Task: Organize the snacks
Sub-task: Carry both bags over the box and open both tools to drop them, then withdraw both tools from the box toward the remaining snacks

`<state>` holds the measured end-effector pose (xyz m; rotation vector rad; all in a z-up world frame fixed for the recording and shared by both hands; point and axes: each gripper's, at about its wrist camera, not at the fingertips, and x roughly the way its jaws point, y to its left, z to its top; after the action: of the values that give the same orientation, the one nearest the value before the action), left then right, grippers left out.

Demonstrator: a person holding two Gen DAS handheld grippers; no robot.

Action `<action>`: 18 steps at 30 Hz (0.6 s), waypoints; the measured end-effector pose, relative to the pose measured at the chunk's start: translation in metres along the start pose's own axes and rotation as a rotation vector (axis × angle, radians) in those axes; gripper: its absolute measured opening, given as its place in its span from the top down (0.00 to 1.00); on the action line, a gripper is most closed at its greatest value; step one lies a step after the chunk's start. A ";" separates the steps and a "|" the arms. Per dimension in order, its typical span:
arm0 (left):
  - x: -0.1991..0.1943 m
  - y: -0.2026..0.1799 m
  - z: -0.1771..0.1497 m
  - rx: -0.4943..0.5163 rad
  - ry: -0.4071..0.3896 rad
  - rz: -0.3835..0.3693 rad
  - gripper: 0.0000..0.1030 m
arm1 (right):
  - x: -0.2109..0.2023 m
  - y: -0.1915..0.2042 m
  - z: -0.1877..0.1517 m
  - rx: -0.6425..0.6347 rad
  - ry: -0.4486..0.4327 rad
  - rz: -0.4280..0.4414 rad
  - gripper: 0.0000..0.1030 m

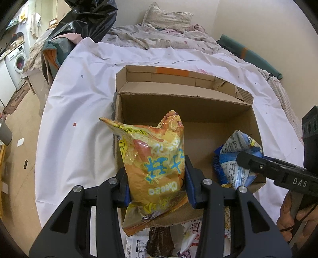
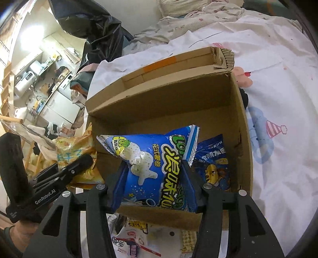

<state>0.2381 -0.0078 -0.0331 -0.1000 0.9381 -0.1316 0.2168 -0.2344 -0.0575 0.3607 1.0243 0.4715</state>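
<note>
An open cardboard box (image 1: pixel 198 111) (image 2: pixel 163 95) stands on the white sheet. My left gripper (image 1: pixel 157 178) is shut on an orange-yellow cheese snack bag (image 1: pixel 153 158), held over the box's near left edge; the bag also shows in the right wrist view (image 2: pixel 75 150). My right gripper (image 2: pixel 153 178) is shut on a blue snack bag (image 2: pixel 151 158), held over the box's near right part; it also shows in the left wrist view (image 1: pixel 238 156). A dark blue snack packet (image 2: pixel 214 166) lies inside the box at the right.
Several loose snack packets (image 1: pixel 159 238) (image 2: pixel 135 236) lie on the sheet just in front of the box. The white sheet (image 1: pixel 79 119) covers a bed with rumpled bedding (image 1: pixel 159 35) behind. A black plastic bag (image 1: pixel 89 17) hangs at the far left.
</note>
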 end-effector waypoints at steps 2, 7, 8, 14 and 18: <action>0.001 0.000 0.000 -0.002 0.002 0.002 0.62 | 0.001 0.000 -0.001 -0.001 0.004 -0.004 0.45; -0.001 -0.002 -0.001 -0.005 -0.004 0.001 0.62 | 0.001 0.001 -0.001 -0.002 0.001 -0.001 0.42; -0.001 -0.002 -0.001 -0.001 -0.002 0.001 0.62 | 0.002 0.000 -0.001 -0.002 0.000 0.000 0.42; -0.003 -0.006 -0.003 0.012 0.002 0.010 0.35 | 0.002 0.000 0.000 0.007 0.002 0.013 0.28; -0.007 -0.005 -0.003 0.002 -0.016 0.014 0.16 | -0.005 0.000 0.001 0.007 -0.041 0.011 0.10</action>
<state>0.2308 -0.0122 -0.0285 -0.0923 0.9223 -0.1182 0.2152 -0.2371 -0.0531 0.3812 0.9846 0.4685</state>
